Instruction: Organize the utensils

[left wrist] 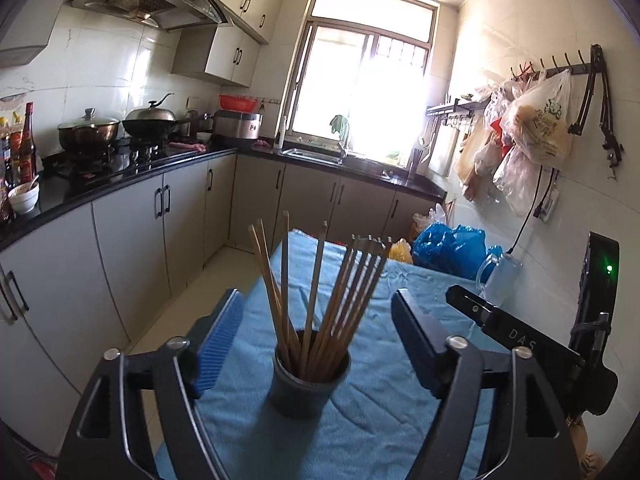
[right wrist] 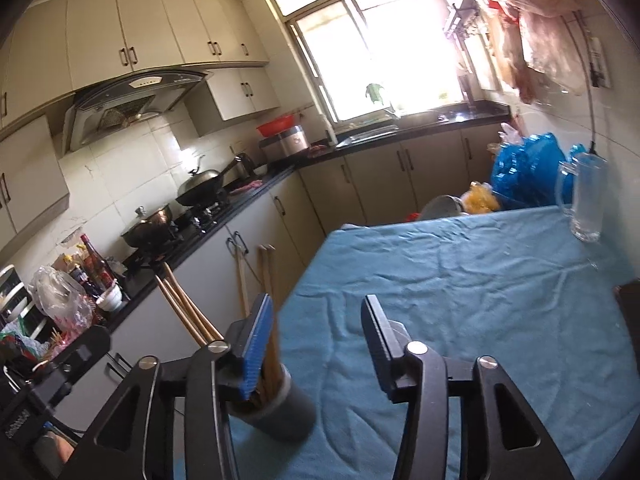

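A dark grey cup [left wrist: 308,388] full of wooden chopsticks [left wrist: 320,292] stands upright on the blue cloth-covered table [left wrist: 376,412]. My left gripper [left wrist: 316,320] is open and empty, its fingers either side of the cup and slightly beyond it. In the right wrist view the cup [right wrist: 280,408] sits at lower left, partly hidden behind the left finger [right wrist: 254,348], with chopsticks [right wrist: 188,308] leaning left. My right gripper [right wrist: 316,340] is open and empty, to the right of the cup. The right gripper's body also shows in the left wrist view [left wrist: 516,336].
A clear glass mug [right wrist: 586,196] stands at the table's far right corner. Blue plastic bags [right wrist: 524,168] lie beyond the table. A black counter [left wrist: 120,176] with pots and bottles runs along the left. Bags hang on the right wall [left wrist: 528,128].
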`<state>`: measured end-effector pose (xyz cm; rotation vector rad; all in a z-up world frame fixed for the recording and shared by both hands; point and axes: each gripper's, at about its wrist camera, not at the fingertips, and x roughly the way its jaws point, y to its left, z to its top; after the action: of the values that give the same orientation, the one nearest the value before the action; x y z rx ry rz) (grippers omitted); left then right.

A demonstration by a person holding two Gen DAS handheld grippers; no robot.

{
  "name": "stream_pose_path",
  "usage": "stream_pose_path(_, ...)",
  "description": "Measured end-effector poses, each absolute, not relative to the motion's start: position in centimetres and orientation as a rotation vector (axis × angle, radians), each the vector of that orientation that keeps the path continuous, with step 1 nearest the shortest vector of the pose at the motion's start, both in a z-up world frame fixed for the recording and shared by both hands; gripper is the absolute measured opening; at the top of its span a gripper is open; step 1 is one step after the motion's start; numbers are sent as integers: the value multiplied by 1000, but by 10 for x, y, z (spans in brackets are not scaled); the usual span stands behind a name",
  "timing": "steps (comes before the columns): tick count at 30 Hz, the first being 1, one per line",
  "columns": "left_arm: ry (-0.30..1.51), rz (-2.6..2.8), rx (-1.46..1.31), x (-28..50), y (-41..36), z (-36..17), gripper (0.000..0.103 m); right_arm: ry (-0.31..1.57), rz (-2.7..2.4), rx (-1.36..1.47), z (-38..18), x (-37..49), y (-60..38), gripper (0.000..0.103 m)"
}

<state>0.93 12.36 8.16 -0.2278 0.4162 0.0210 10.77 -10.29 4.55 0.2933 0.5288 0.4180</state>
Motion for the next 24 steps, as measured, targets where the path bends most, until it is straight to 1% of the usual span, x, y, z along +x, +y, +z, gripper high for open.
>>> stream_pose_path(1,419,27,-224,8,121,79,81,537,406,292,41,104,-107,52)
stream_pose_path(3,421,72,-199,4,113,73,88,553,393,290,34,98,-114,53)
stream_pose_path(5,414,150,-165,0,105,67,92,568,369,281,26,91,-120,56)
stream_pose_path(9,421,267,-119,-5,100,57,98,585,317,280,9,78,-135,60)
stream_pose_path(15,474,342,-39,-10,89,35,99,635,273,318,-16,62,-153,60)
stream_pose_path(24,527,358,37,-12,71,17,99,651,237,283,-29,49,-158,61)
